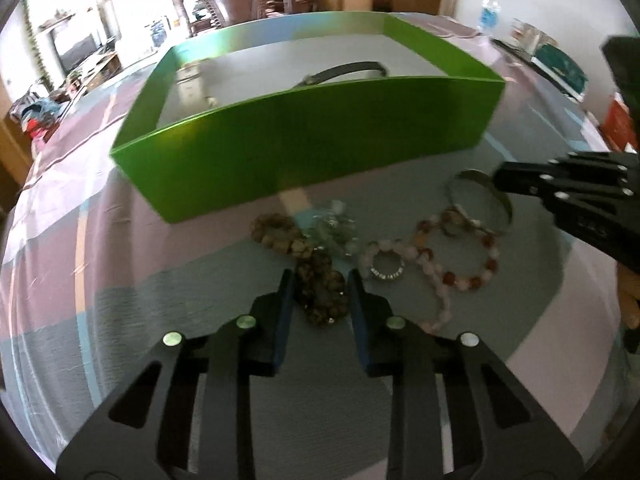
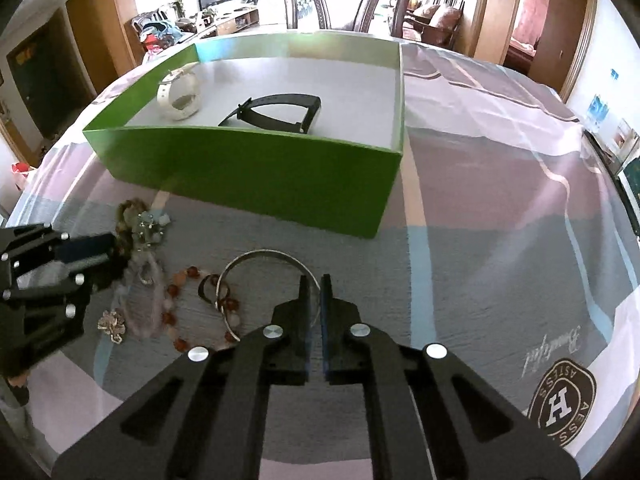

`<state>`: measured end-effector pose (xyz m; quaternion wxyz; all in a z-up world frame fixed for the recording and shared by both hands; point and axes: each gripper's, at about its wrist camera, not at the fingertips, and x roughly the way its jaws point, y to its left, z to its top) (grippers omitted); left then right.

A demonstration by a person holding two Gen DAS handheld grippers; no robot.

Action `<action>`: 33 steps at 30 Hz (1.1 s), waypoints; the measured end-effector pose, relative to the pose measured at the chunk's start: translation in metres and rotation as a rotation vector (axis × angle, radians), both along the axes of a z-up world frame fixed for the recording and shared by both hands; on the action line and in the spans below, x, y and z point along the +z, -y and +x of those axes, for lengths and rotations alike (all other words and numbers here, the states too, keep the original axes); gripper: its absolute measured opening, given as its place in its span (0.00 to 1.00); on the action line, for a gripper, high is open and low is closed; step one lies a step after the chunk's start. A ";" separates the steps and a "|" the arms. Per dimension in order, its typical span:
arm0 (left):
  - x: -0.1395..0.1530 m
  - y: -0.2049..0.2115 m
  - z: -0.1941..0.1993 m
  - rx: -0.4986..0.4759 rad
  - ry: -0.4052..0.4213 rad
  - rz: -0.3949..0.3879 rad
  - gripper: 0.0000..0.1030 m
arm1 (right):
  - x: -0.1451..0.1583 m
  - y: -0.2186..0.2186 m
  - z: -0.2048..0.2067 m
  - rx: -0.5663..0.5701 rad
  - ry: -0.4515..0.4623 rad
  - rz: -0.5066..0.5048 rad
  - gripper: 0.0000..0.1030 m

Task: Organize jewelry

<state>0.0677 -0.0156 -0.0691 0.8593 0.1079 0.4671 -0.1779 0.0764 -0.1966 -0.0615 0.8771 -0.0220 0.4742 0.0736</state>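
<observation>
Right wrist view shows the right tool (image 2: 315, 280) nearly closed, its two fingers pinching the rim of a thin silver bangle (image 2: 256, 257) lying on the table (image 2: 480, 216), with the green box (image 2: 248, 168) beyond at 12 o'clock already holding a white watch (image 2: 178, 94) and a black strap (image 2: 280, 110). Left wrist view has the left tool (image 1: 320, 276) partly open, straddling a dark brown bead bracelet (image 1: 320, 292); whether the pads touch it I cannot tell. The pick-up step seems in hand; next, each piece likely needs lifting clear of the tangled pink-and-red bead bracelet (image 1: 460, 264) and carrying over the box wall. On the tablecloth at 4 o'clock a round badge (image 2: 560, 404) reads "H" with partial lettering "AES", plus an illegible script word.
</observation>
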 end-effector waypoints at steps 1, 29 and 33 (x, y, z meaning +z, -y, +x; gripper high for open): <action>0.002 0.001 -0.002 -0.003 0.008 0.003 0.29 | 0.000 0.000 -0.002 0.003 0.002 0.002 0.09; -0.003 -0.026 0.016 0.181 0.015 0.041 0.46 | -0.001 -0.008 0.000 0.005 0.026 -0.016 0.33; -0.002 -0.025 0.015 0.177 0.021 0.037 0.46 | 0.002 -0.004 0.000 0.016 0.022 0.008 0.33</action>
